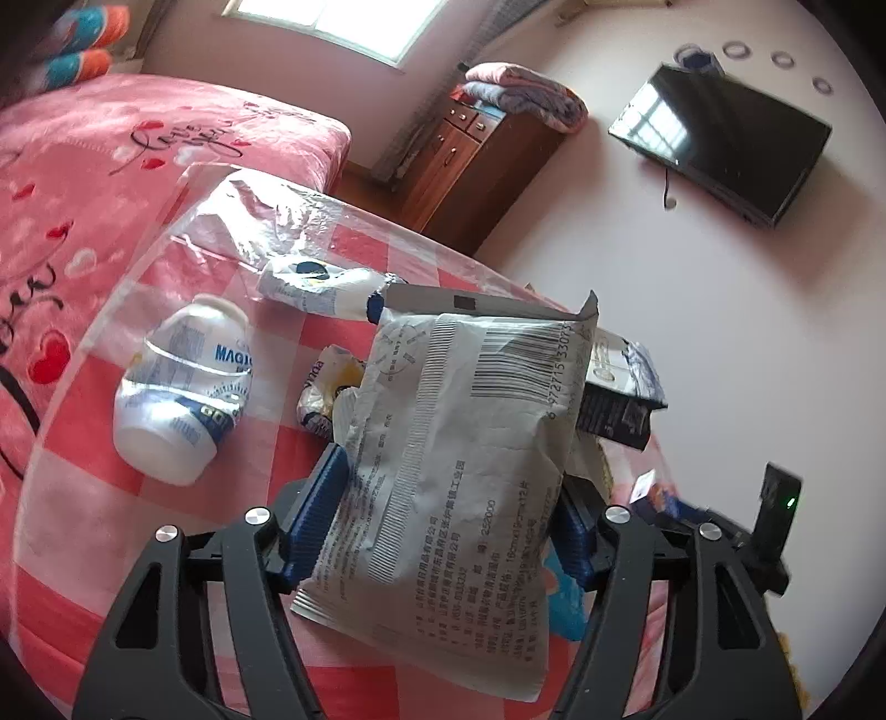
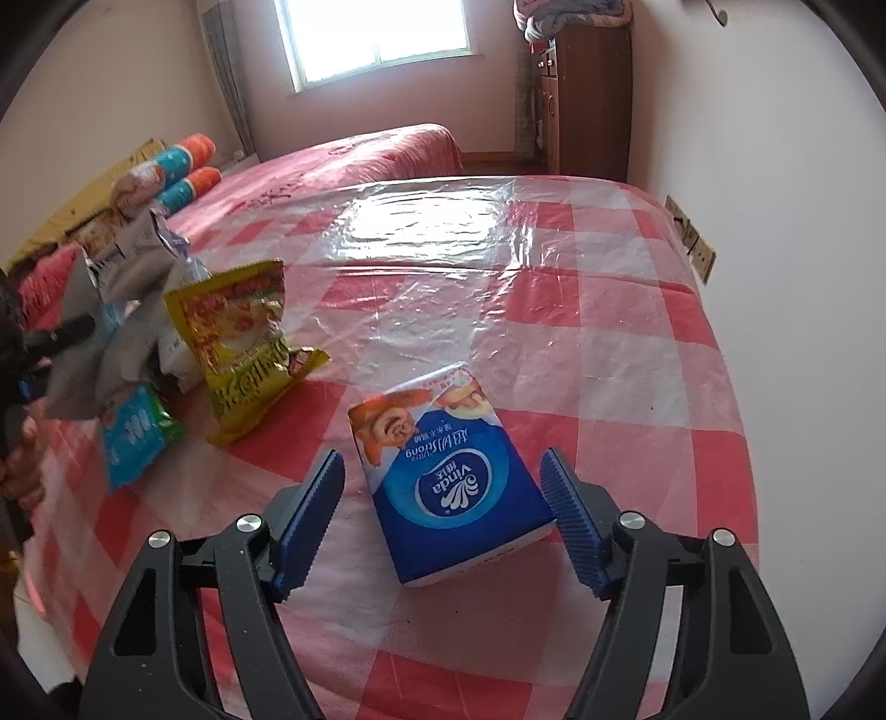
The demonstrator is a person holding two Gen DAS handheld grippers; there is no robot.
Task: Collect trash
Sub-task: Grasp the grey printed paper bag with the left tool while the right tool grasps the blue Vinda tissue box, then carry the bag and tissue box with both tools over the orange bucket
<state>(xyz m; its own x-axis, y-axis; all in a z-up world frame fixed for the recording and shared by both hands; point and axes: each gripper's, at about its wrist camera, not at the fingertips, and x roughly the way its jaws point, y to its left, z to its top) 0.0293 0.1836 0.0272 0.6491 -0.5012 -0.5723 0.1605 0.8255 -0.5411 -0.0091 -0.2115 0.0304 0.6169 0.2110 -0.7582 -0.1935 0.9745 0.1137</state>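
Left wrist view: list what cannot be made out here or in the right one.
- Left wrist view: the white printed pouch hides the left gripper's grip and the dark packets behind.
- Right wrist view: the silver wrappers at the left edge are motion-blurred.
- Right wrist view: the yellow snack bag covers what stands behind it.

A home bedroom is shown. A bed [image 2: 382, 149] under a pink heart-printed cover is seen in the upper middle of the right wrist view, below a bright window [image 2: 371, 39]. A wooden cabinet [image 1: 470, 166] topped with folded blankets [image 1: 526, 91] is placed at the upper centre of the left wrist view, and a flat television [image 1: 720, 144] is mounted on the wall at upper right
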